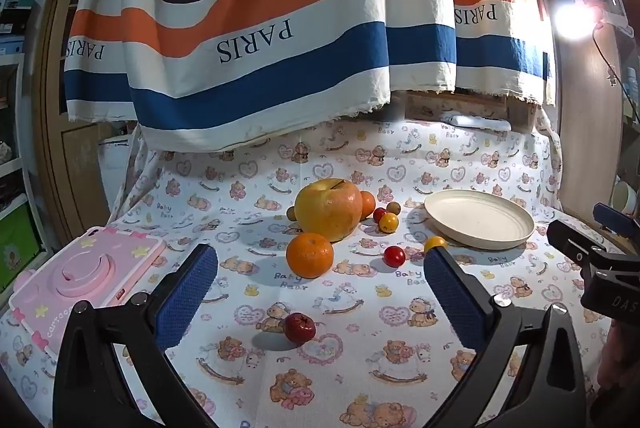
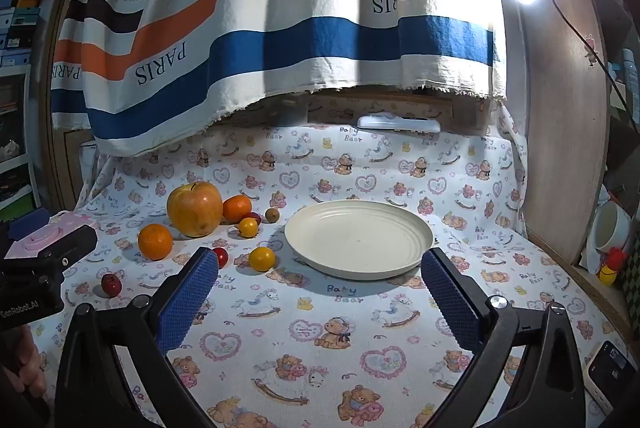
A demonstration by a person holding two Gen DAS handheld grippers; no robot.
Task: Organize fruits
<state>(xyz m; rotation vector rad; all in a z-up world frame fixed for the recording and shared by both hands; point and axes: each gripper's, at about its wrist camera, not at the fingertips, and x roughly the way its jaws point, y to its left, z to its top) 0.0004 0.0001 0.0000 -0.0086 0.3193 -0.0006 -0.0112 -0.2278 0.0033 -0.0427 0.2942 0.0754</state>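
I'm at the very start: both my left gripper (image 1: 320, 292) and right gripper (image 2: 320, 292) hover with jaws spread wide, holding nothing. The fruits sit loose on the bear-print tablecloth (image 2: 320, 348), left of the empty cream ribbed plate (image 2: 416, 228). Nearest me is the small dark-red fruit (image 1: 299, 327), possibly a hawthorn. I'd lower the left jaws around it next.
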